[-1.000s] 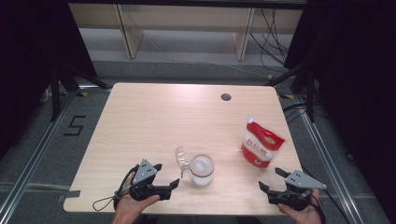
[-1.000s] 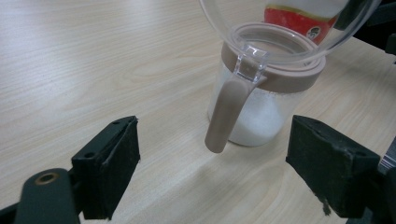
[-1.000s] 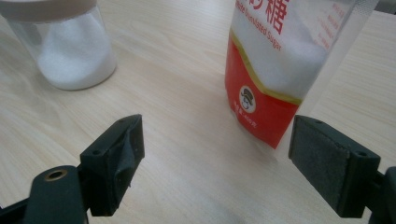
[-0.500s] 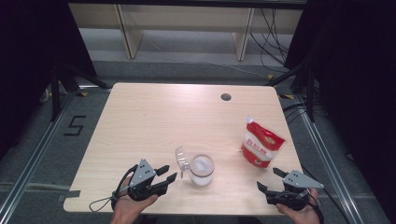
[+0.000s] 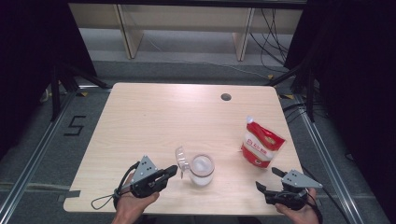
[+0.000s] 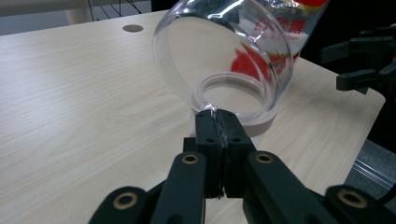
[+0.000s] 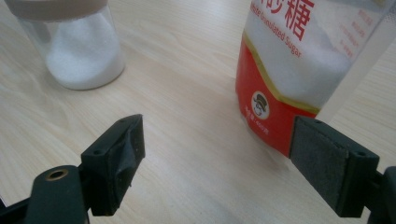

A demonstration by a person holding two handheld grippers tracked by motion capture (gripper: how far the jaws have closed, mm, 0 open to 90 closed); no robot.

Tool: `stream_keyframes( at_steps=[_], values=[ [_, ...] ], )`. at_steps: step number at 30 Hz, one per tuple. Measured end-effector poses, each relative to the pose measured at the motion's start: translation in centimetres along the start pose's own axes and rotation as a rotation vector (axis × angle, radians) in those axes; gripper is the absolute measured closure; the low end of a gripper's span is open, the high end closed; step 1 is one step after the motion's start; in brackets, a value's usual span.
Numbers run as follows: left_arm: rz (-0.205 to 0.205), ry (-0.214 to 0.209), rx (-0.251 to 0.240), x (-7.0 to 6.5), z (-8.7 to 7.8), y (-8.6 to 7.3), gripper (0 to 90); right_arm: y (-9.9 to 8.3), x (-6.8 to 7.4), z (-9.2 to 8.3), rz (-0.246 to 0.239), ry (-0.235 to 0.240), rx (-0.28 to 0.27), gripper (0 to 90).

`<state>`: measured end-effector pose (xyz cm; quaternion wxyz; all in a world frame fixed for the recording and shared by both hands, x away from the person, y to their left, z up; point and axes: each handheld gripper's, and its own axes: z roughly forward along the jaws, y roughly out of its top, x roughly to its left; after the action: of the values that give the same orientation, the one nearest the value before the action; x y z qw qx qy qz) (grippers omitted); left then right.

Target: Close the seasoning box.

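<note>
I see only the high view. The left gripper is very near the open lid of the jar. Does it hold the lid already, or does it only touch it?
Observer: In the left gripper view, the left gripper has just been closing. Its jaws are now shut together, and the thin lower edge of the clear lid seems pinched between their tips.
Operator: Thank you. And the right gripper, does it touch the sugar bag?
Observer: No. In the right gripper view its jaws stand wide open with bare table between them. The bag stands upright just beyond them, apart from both pads.
</note>
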<state>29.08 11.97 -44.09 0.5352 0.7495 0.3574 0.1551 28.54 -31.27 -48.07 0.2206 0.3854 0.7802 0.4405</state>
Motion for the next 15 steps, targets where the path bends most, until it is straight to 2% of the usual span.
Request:
stream_keyframes(
  at_steps=[2, 5, 6, 10, 12, 13, 15],
  values=[
    [-0.007, -0.002, 0.001, 0.01, 0.0, 0.08, 89.3, 0.06, -0.09, -0.04, -0.022, -0.012, -0.008, 19.4],
    [-0.006, 0.005, 0.008, -0.07, -0.04, 0.2, 89.5, 0.05, 0.02, -0.02, -0.003, 0.0, 0.001, 19.5],
    [-0.013, 0.004, 0.01, -0.14, 0.0, 0.2, 89.5, 0.06, -0.09, 0.02, -0.025, -0.01, -0.008, 19.4],
    [-0.004, -0.007, 0.01, -0.16, 0.36, 0.26, 89.5, 0.06, 0.05, 0.0, -0.003, -0.004, 0.0, 19.5],
    [-0.006, 0.001, 0.016, -0.23, 0.43, 0.28, 89.5, 0.07, 0.04, 0.0, -0.004, -0.004, -0.001, 19.5],
    [0.008, 0.001, 0.02, -0.17, 0.47, 0.32, 89.5, 0.07, 0.04, 0.0, -0.004, -0.005, -0.001, 19.5],
    [-0.012, -0.002, 0.008, -0.27, 0.69, 0.26, 89.5, 0.07, 0.04, 0.0, -0.004, -0.004, -0.002, 19.5]
  ],
)
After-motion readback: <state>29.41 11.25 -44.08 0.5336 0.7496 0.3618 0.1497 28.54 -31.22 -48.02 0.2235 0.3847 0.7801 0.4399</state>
